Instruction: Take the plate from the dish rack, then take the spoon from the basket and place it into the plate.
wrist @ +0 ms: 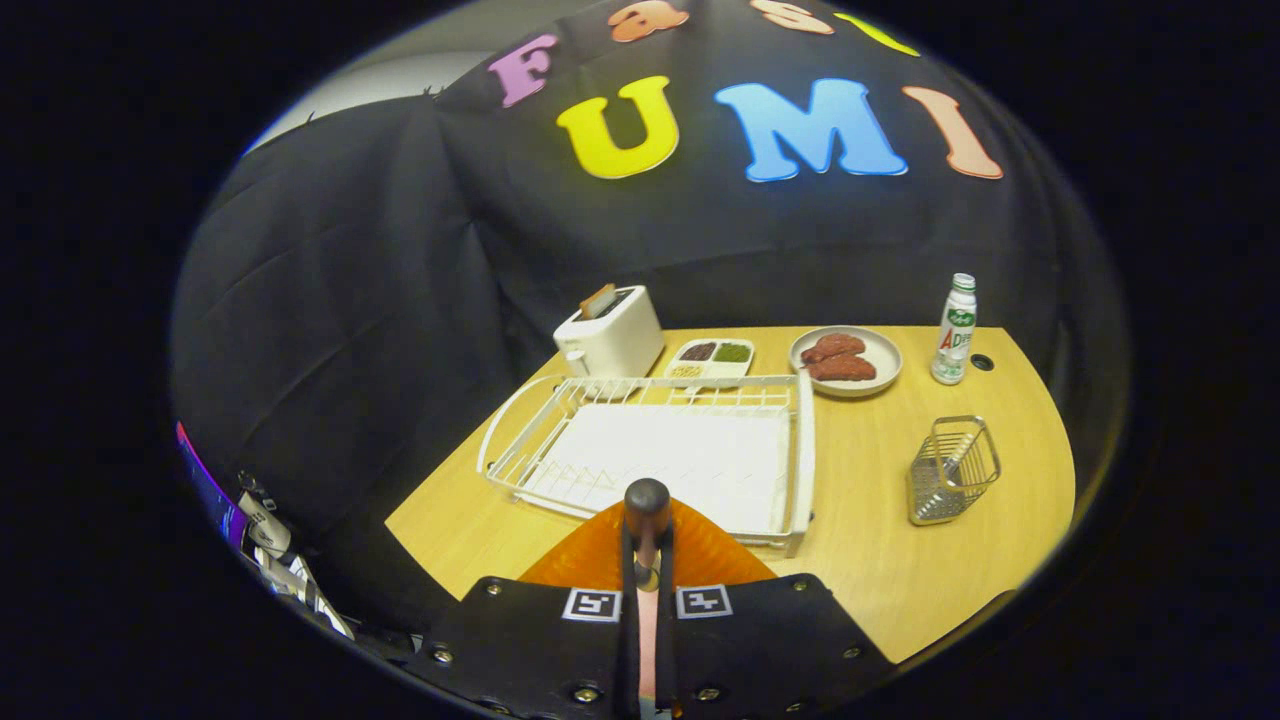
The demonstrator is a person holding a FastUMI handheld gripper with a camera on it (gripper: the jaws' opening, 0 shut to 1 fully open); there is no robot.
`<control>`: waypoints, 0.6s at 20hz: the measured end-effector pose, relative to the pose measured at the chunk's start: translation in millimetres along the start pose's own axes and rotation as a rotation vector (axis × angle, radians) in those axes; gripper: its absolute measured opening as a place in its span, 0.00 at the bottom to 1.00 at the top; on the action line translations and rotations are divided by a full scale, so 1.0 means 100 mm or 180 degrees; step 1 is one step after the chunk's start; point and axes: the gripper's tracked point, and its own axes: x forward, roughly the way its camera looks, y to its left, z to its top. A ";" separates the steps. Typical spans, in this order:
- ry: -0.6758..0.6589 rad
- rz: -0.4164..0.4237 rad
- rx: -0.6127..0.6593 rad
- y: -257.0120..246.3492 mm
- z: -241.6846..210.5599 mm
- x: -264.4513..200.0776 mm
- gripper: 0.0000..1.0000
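Observation:
My gripper is shut on the rim of an orange plate, which fans out to both sides of the closed fingers and hangs over the near edge of the white dish rack. The rack itself holds nothing else that I can see. Off to the right of the rack stands a small metal mesh basket on the wooden table. The spoon leans inside it, its thin handle showing above the mesh.
Behind the rack stand a white toaster with toast in it, a small divided tray of foods, and a grey plate with meat pieces. A white bottle stands at the far right. Bare tabletop lies between rack and basket.

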 end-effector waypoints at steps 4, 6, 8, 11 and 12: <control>0.0201 0.0080 -0.0206 0.38 -0.37 0.22 0.06; 0.0249 0.0091 -0.0271 0.49 -0.49 0.32 0.06; 0.0305 0.0120 -0.0313 0.61 -0.59 0.37 0.06; 0.0314 0.0098 -0.0410 0.70 -0.71 0.45 0.06; 0.0318 0.0084 -0.0442 0.70 -0.75 0.45 0.06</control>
